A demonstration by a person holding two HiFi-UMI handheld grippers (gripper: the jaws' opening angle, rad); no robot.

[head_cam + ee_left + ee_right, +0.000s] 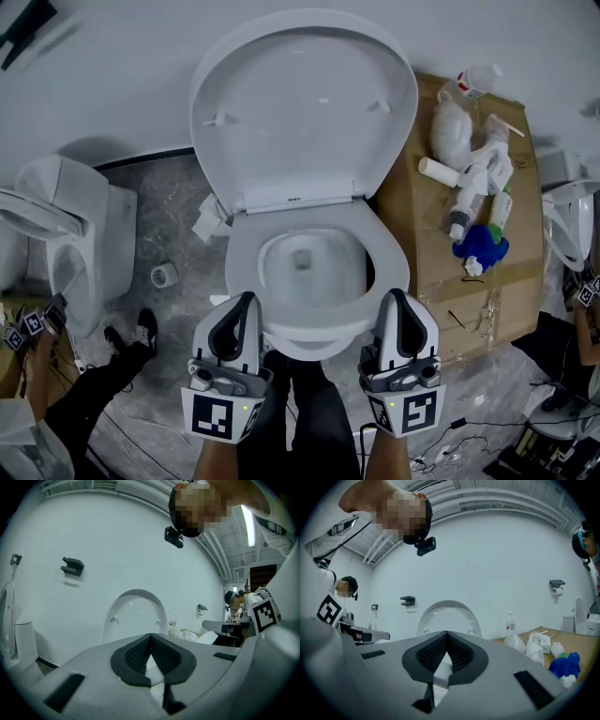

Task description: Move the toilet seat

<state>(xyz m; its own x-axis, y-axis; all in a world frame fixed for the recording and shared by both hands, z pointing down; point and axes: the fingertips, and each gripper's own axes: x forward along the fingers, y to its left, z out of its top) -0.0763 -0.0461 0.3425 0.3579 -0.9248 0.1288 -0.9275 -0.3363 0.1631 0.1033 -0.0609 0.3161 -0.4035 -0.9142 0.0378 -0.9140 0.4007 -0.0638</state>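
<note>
In the head view a white toilet stands against the wall with its lid (pixel 300 103) raised and the seat ring (pixel 246 246) lying over the bowl. My left gripper (pixel 246 300) is shut, with its tips at the seat's front left rim. My right gripper (pixel 392 296) is shut at the front right rim. I cannot tell whether either one touches the seat. The left gripper view shows closed pads (pixel 150 635) below the upright lid (pixel 136 616), with a sliver of white showing under them. The right gripper view shows the same: closed pads (pixel 446 633) and the lid (pixel 449 616).
Flattened cardboard (pixel 441 281) right of the toilet carries bottles, bags and a blue thing (pixel 483 244). A second toilet (pixel 66 234) stands at the left, with a tape roll (pixel 164 275) and crumpled paper (pixel 208 220) on the floor. Another person's leg and shoe (pixel 145 323) are nearby, and cables lie at bottom right.
</note>
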